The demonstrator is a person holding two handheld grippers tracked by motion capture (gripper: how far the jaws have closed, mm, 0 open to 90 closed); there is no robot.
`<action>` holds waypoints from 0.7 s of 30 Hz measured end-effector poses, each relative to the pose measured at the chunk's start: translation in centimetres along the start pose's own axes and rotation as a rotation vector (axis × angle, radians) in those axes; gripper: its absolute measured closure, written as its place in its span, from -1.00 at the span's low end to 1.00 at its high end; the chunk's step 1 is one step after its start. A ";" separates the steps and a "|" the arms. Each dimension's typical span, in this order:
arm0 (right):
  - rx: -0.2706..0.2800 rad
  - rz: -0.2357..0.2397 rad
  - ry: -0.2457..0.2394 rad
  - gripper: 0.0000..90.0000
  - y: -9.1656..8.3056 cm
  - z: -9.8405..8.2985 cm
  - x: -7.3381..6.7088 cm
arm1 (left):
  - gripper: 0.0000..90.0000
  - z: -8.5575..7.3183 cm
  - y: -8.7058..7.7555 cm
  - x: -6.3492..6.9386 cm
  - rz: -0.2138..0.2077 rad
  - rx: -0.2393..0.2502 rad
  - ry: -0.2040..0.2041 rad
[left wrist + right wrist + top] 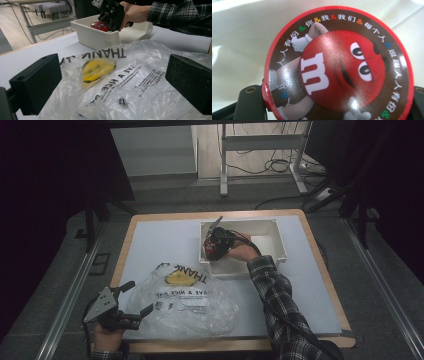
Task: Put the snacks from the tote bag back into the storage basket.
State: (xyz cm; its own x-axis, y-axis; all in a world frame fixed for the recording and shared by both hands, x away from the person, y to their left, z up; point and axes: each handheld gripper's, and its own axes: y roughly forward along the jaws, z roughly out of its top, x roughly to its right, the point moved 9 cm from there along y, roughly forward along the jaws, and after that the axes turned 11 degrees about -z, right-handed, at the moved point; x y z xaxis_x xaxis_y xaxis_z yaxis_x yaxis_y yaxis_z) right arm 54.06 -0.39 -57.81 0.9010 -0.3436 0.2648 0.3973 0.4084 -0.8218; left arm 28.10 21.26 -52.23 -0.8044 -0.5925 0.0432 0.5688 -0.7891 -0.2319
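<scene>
1. The right gripper (214, 240) reaches into the white bin (272, 227), forearm stretched over the table (150, 240); its jaws clamp a round red candy tin (339, 67).
2. The left gripper (134, 299) rests at the near edge, jaws wide, flanking the plastic bag (120, 85).
3. The right gripper view shows the tin's lid face-on, a detail too small to read from above.
4. The tin is round; it has no long axis.

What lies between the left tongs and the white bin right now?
In the high view, the crumpled clear plastic bag covers the stretch from the left tongs toward the white bin, with a yellow thing inside it.
</scene>
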 end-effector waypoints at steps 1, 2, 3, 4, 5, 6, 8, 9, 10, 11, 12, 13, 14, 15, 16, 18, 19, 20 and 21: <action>-0.003 0.000 -0.001 -0.43 0.2 -0.1 0.0 | -0.99 0.0 0.0 0.0 0.000 0.001 0.001; 0.000 0.002 0.003 -0.44 0.2 -0.1 0.0 | -0.99 0.0 0.0 0.0 0.000 0.001 0.001; 0.006 0.006 0.006 -0.44 0.3 -0.1 0.0 | -0.99 0.0 0.0 0.0 0.001 0.001 0.001; 0.008 0.009 0.012 -0.44 0.3 -0.1 0.0 | -0.99 0.0 0.0 0.0 0.001 0.001 0.001; 0.008 0.009 0.012 -0.44 0.3 -0.1 0.0 | -0.99 0.0 0.0 0.0 0.001 0.001 0.001; 0.014 0.013 0.020 -0.44 0.4 -0.1 0.1 | -0.99 0.0 0.0 0.0 0.001 -0.001 0.001; 0.017 0.015 0.022 -0.44 0.4 -0.1 0.1 | -0.99 0.0 0.0 0.0 0.000 -0.001 0.001; 0.019 0.013 0.024 -0.44 0.4 -0.1 0.1 | -0.99 0.0 0.0 0.0 0.000 -0.001 0.001; 0.018 0.012 0.025 -0.44 0.4 -0.2 0.1 | -0.99 0.0 0.0 0.0 0.000 -0.002 0.001; 0.020 0.013 0.028 -0.45 0.4 -0.2 0.1 | -0.99 0.0 0.0 0.0 0.000 -0.002 0.001; 0.025 0.012 0.029 -0.47 0.4 -0.2 0.1 | -0.99 0.0 0.0 0.0 0.000 -0.002 0.001; 0.025 0.012 0.029 -0.47 0.4 -0.2 0.1 | -0.99 0.0 0.0 0.0 0.000 -0.002 0.001; 0.038 0.016 0.039 -0.55 0.4 0.0 0.1 | -0.99 0.0 0.0 0.0 0.000 -0.002 0.002; 0.042 0.017 0.040 -0.59 0.3 0.0 0.1 | -0.99 0.0 0.0 0.0 0.000 -0.002 0.002; 0.042 0.017 0.040 -0.59 0.3 0.0 0.1 | -0.99 0.0 0.0 0.0 0.000 -0.002 0.002; 0.041 0.027 0.040 -0.70 0.4 0.1 0.0 | -0.99 0.0 0.0 0.1 0.000 -0.003 0.002; 0.036 0.022 0.030 -0.72 0.4 0.0 0.0 | -0.99 0.0 0.0 0.1 0.000 -0.004 0.002; 0.033 0.021 0.026 -0.74 0.4 0.0 0.0 | -0.99 0.0 0.0 0.1 0.000 -0.004 0.002; 0.031 0.023 0.025 -0.76 0.4 -0.1 0.0 | -0.99 0.0 0.0 0.1 0.000 -0.004 0.002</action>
State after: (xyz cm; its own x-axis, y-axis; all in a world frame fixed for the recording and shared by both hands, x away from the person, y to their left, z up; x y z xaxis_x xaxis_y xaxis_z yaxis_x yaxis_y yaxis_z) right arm 54.19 -0.27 -58.23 0.9054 -0.3545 0.2334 0.3823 0.4420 -0.8115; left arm 28.07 21.21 -52.28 -0.8047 -0.5923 0.0408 0.5683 -0.7883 -0.2357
